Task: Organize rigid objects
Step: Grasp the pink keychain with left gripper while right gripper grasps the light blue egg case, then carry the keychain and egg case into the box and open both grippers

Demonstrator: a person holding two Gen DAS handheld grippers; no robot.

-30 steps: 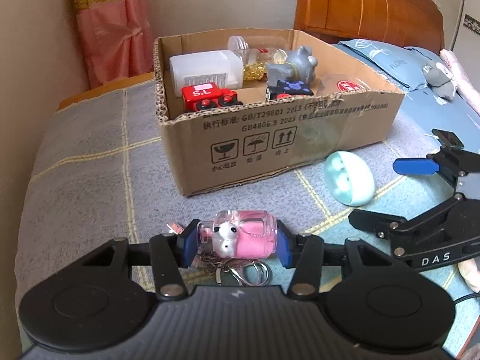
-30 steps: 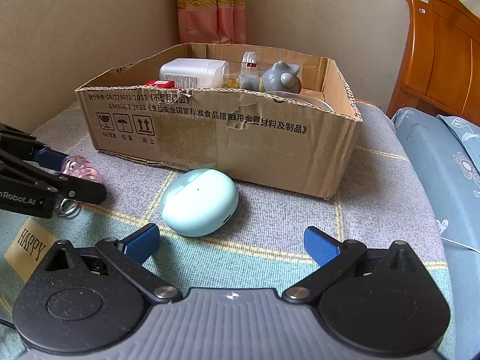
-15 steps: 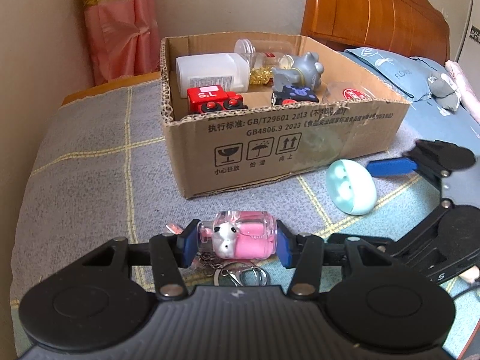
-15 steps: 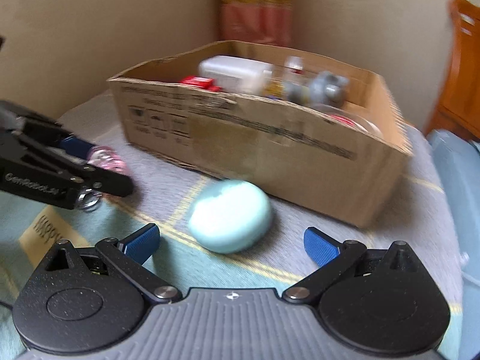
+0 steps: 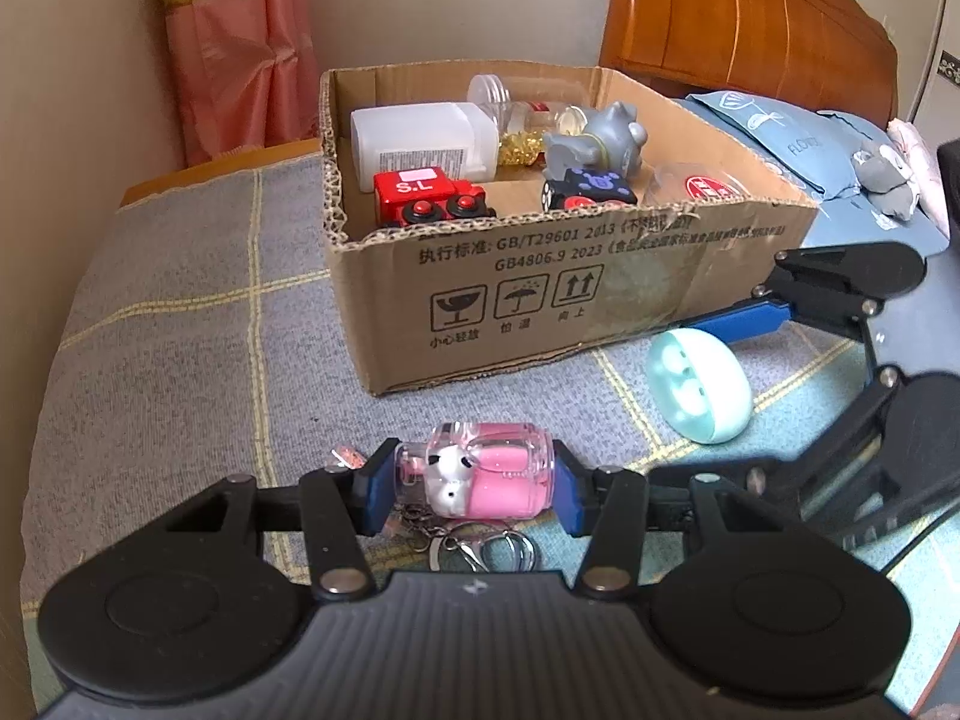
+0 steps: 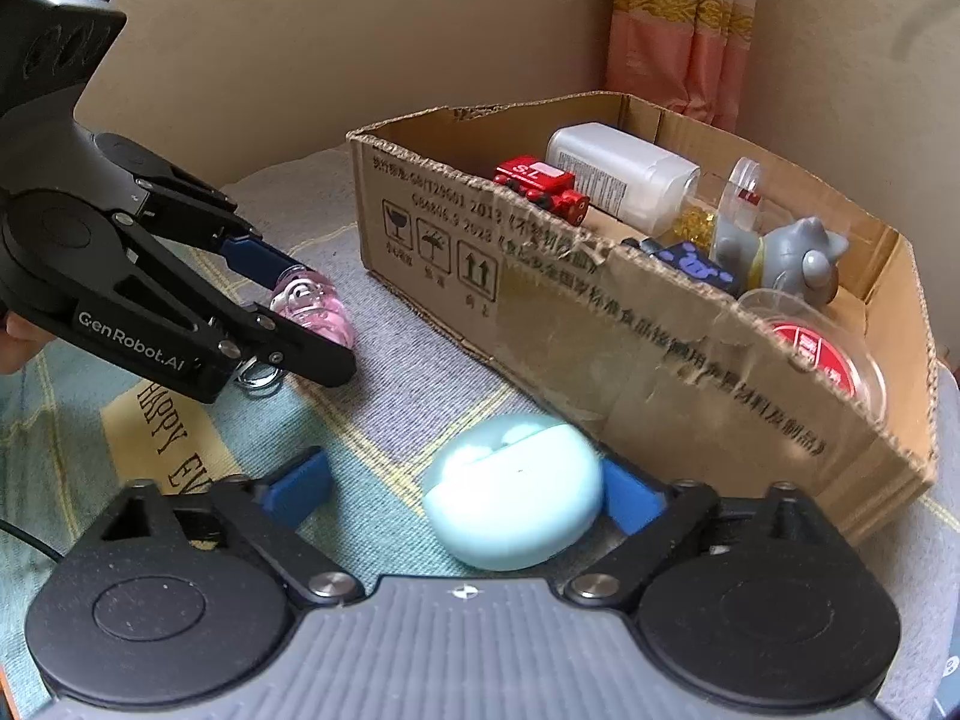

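Nearest in the left wrist view, the left tool (image 5: 471,489) pinches a clear plastic keychain capsule with pink filling and a small white animal figure (image 5: 480,477) by its two ends between the blue pads, a metal ring and clasp (image 5: 480,546) hanging under it. The capsule is just above the checked grey and teal bedspread (image 5: 180,348).

In the right wrist view, the right tool (image 6: 465,495) has just been closing its jaws around a pale mint-green rounded plastic earbud case (image 6: 513,492), which lies on the bedspread between them. The right-hand pad touches the case's side; the left-hand pad stands apart from it, so the case is not clamped. The case's lid is ajar, with white earbuds showing inside in the left wrist view.

Just beyond the case stands an open brown cardboard box with printed symbols (image 6: 660,354). It holds a red toy train car (image 5: 423,195), a white rectangular plastic bottle (image 5: 420,141), a clear jar with gold bits (image 5: 516,120), a grey cartoon figurine (image 5: 600,141), a black toy car with blue marks (image 5: 585,189) and a clear round lid with a red label (image 5: 699,186).

Farther off are a wooden headboard (image 5: 750,24) and a pink curtain (image 5: 240,48).
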